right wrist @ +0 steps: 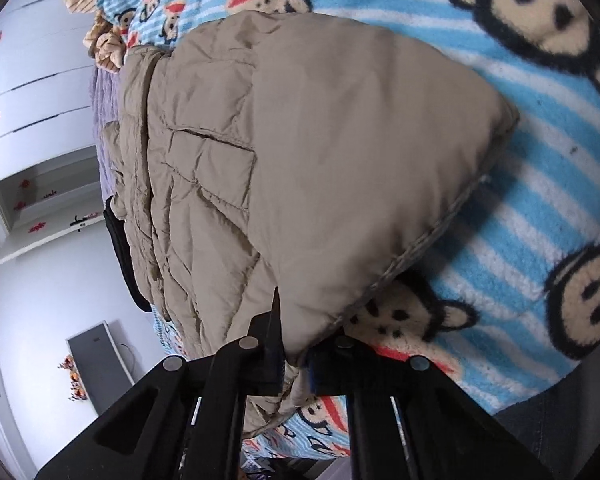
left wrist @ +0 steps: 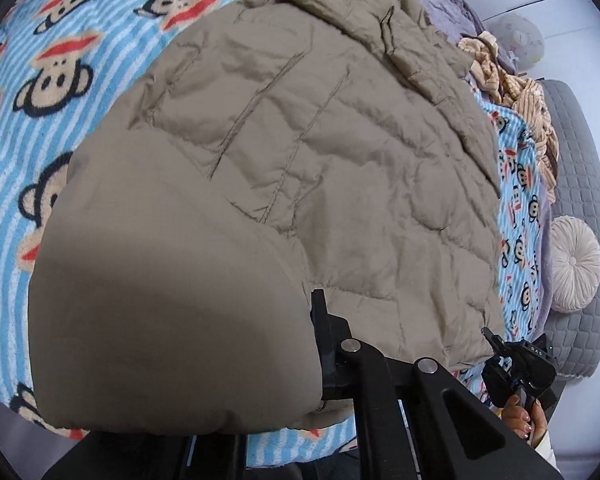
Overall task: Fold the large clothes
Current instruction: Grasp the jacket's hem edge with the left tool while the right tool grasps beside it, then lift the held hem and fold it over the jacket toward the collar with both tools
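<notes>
A tan puffer jacket lies spread on a blue striped monkey blanket. In the left wrist view my left gripper is shut on the jacket's near bulging corner. One black finger shows and the other is hidden under the fabric. At the lower right of that view my right gripper, held by a hand, meets the jacket's other near corner. In the right wrist view the jacket fills the middle, and the right gripper is shut on its near hem, with fabric pinched between the fingers.
An orange striped cloth is bunched at the blanket's far right. Beside it are a round cream cushion and a grey quilted pad. The right wrist view shows white walls, a dark panel on the floor and the blanket.
</notes>
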